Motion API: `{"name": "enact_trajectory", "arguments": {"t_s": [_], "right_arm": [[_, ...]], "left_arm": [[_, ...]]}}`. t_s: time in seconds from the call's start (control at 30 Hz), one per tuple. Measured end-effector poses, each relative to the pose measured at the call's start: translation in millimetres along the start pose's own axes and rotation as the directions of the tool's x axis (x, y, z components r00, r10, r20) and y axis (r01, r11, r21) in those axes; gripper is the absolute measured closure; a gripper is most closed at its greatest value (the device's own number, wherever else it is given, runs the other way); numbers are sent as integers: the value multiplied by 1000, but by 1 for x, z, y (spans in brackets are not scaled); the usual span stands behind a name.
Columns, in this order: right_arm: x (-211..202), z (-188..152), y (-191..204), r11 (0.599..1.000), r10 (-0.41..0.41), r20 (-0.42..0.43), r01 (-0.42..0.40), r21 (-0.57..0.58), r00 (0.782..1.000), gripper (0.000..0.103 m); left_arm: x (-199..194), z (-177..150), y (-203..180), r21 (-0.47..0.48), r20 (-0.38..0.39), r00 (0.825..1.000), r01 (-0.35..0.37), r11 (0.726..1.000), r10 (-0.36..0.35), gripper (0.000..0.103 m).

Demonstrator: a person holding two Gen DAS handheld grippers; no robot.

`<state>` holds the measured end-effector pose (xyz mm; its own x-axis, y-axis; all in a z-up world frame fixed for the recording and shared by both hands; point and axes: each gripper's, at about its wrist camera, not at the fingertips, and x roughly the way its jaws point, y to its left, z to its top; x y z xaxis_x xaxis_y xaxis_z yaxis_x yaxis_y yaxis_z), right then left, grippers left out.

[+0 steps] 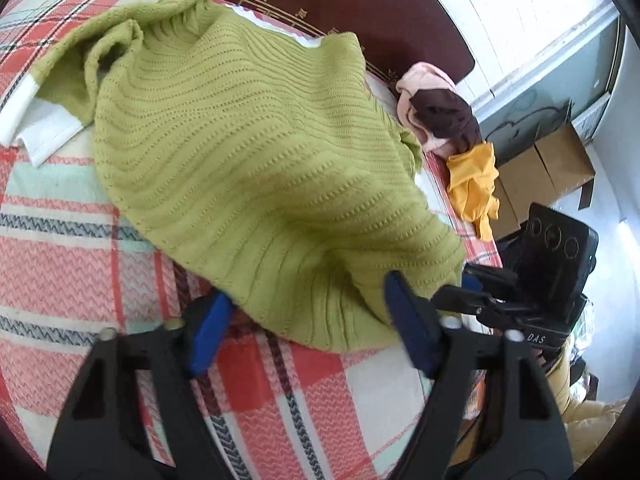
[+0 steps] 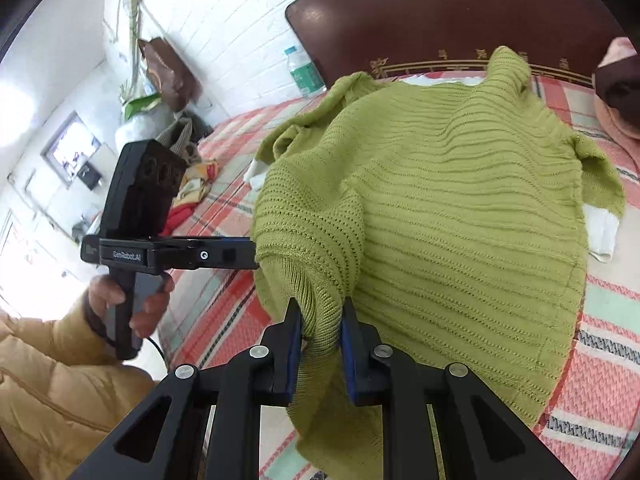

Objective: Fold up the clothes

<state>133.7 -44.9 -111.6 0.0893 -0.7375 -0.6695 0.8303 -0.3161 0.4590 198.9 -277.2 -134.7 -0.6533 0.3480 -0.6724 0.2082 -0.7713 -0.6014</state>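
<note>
A: Largest first?
B: Plaid bed cover [image 1: 80, 260], red, cream and mint, beneath everything. Dark headboard [image 1: 360, 12] with gold trim at the far end.
A: And the garment?
B: Green knit sweater [image 1: 248, 152], rumpled across the middle of the cover, white cuffs poking out at both sides, far edge touching the headboard.
A: Next down?
B: Heap of pink, brown and yellow clothes [image 1: 440, 120] at the bed's edge, just beside the sweater.
A: Then the claws?
B: Right claw [image 2: 320, 314]: narrow, pinching a bunched fold of the sweater's near hem between blue pads. Left claw [image 1: 308, 292]: spread fairly wide, hem lying between the pads but not squeezed. Held by a hand [image 2: 128, 300] in a tan padded sleeve.
A: Smallest?
B: Water bottle [image 2: 306, 72] by the headboard's corner.
</note>
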Motion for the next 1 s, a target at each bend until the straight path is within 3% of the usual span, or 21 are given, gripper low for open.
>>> {"name": "enact_trajectory", "arguments": {"t_s": [0.07, 0.17, 0.2, 0.3, 0.37, 0.47, 0.53, 0.63, 0.77, 0.83, 1.0], "right_arm": [[-4, -4, -1, 1000, -2, 10, 2, 20, 1000, 82], [-10, -8, 10, 999, -50, 12, 50, -3, 999, 72], [-12, -9, 15, 998, -69, 13, 69, -15, 998, 66], [-24, -6, 34, 991, -118, 60, 121, -64, 991, 64], [-36, -2, 57, 977, -125, 118, 143, -157, 985, 63], [-36, 1, 98, 935, -68, 133, 109, -337, 989, 56], [-14, 4, 119, 911, -24, 68, 50, -410, 997, 53], [37, 1, 134, 878, -89, -19, 70, -474, 996, 53], [84, 4, 134, 869, -168, -43, 127, -479, 985, 53], [90, 6, 137, 871, -149, -37, 114, -478, 988, 53], [109, 8, 129, 852, -244, -43, 193, -486, 969, 55]], "left_arm": [[1, -1, 8, -26, -16, 1000, 7, 1000, -8, 89], [2, -4, 18, -53, -29, 1000, 2, 999, -3, 92], [0, -5, 20, -69, -27, 999, 19, 997, -21, 92], [-14, 2, 27, -128, 0, 992, 122, 984, -123, 93], [-29, 8, 29, -146, 35, 985, 174, 974, -170, 94], [-38, 12, 31, -137, 35, 986, 166, 976, -163, 94], [-44, 14, 33, -131, 35, 987, 161, 978, -158, 94], [-42, 13, 37, -131, 16, 990, 144, 981, -143, 94], [-36, 8, 45, -163, 8, 989, 144, 976, -144, 94], [-37, 8, 49, -165, 10, 988, 155, 974, -156, 93], [-38, 11, 52, -155, 8, 985, 169, 973, -170, 93]]}}
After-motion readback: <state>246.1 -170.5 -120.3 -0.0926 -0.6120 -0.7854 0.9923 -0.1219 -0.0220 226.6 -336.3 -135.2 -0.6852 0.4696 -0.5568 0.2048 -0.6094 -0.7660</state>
